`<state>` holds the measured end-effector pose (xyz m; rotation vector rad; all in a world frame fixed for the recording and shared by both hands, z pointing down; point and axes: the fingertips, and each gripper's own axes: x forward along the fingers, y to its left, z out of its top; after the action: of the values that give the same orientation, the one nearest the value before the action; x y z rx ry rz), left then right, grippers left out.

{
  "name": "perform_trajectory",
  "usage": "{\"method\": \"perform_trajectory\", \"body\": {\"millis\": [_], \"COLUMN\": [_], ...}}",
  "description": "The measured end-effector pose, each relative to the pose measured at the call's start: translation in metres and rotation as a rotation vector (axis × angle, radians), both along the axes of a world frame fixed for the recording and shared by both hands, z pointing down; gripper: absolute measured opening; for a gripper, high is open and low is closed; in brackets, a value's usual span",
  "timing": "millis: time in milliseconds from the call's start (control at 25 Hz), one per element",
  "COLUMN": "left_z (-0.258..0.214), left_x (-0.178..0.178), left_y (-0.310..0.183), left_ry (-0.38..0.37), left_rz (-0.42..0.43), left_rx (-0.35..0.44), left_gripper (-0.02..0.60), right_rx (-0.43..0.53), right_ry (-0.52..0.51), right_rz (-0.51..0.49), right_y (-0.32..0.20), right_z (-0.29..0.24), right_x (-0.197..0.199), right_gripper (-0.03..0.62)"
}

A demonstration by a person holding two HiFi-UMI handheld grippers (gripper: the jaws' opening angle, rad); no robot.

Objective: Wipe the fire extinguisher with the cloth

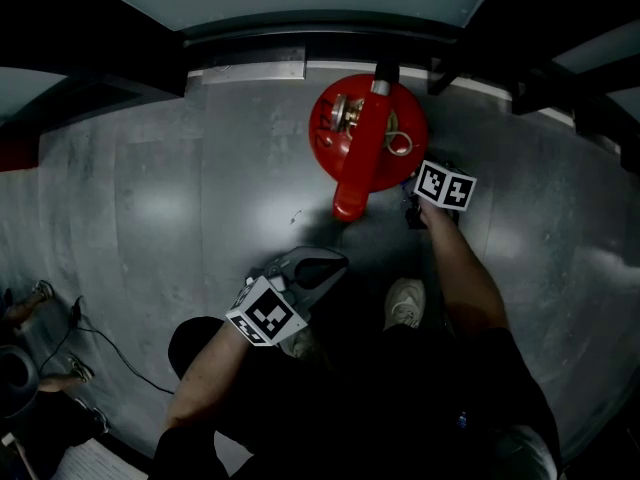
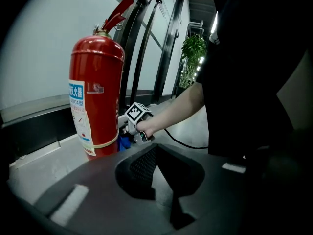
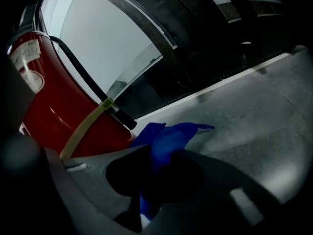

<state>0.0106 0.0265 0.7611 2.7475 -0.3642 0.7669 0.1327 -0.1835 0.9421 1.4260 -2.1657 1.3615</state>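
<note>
The right gripper (image 3: 156, 180) pinched a crumpled blue cloth (image 3: 168, 141), the tall red metal fire extinguisher (image 3: 54, 116) just to its left. Pressing the cloth flat against the cylinder would wipe best (the black hose (image 3: 83, 72) runs close). The left gripper (image 2: 161, 175), jaws together on nothing, pointed at the extinguisher from well back.

- My head camera looks steeply down from above. It sees the fire extinguisher (image 1: 365, 133) top-on, with the left gripper (image 1: 325, 265) and right gripper (image 1: 415, 206) below it.
- My left gripper view sits low and set back. It faces the extinguisher's side and the right gripper beside it.
- My right gripper view is close against the extinguisher's base. It looks past the cloth (image 3: 168, 141) pinched in its jaws, along the floor (image 3: 254, 111).
- All three views share the extinguisher.
</note>
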Motion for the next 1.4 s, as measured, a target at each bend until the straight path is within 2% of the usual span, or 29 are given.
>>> {"method": "perform_trajectory", "body": {"millis": [160, 320, 400, 480, 560, 720, 840, 920, 1160, 1280, 1400], "left_z": [-0.011, -0.027, -0.043, -0.067, -0.102, -0.191, -0.262, -0.318, -0.497, -0.582, -0.643], "left_x": [-0.004, -0.017, -0.024, -0.031, -0.038, -0.046, -0.056, -0.06, -0.09, -0.1, -0.12], "left_y": [-0.014, -0.023, -0.032, -0.047, -0.064, -0.084, -0.078, -0.068, -0.047, -0.04, -0.031], "left_ry": [0.035, -0.002, -0.018, -0.037, -0.023, 0.091, 0.069, 0.07, 0.135, 0.173, 0.173], "left_rz": [-0.037, 0.018, 0.057, 0.06, 0.002, -0.233, -0.319, -0.373, -0.533, -0.557, -0.59], "left_rx": [0.048, 0.095, 0.131, 0.171, 0.174, 0.112, 0.091, 0.063, 0.041, 0.087, 0.169], "left_gripper": [0.008, 0.008, 0.007, 0.008, 0.008, 0.008, 0.007, 0.006, 0.008, 0.006, 0.007], "right_rx": [-0.06, -0.061, -0.054, -0.045, -0.03, 0.032, 0.033, 0.047, 0.174, 0.274, 0.367], "right_ry": [0.182, 0.185, 0.192, 0.207, 0.22, 0.231, 0.194, 0.185, 0.118, 0.129, 0.151], "right_rz": [-0.059, -0.085, -0.074, -0.056, -0.034, 0.01, 0.035, 0.007, -0.02, -0.049, -0.049], "right_y": [0.014, 0.03, 0.037, 0.043, 0.052, 0.072, 0.088, 0.096, 0.122, 0.138, 0.156], "right_z": [0.016, -0.011, -0.04, -0.082, -0.134, -0.254, -0.344, -0.413, -0.631, -0.725, -0.804], "right_x": [0.008, 0.027, 0.046, 0.064, 0.076, 0.078, 0.057, 0.039, -0.013, -0.024, -0.021], "right_gripper": [0.061, 0.061, 0.061, 0.061, 0.061, 0.061, 0.061, 0.061, 0.061, 0.061, 0.061]}}
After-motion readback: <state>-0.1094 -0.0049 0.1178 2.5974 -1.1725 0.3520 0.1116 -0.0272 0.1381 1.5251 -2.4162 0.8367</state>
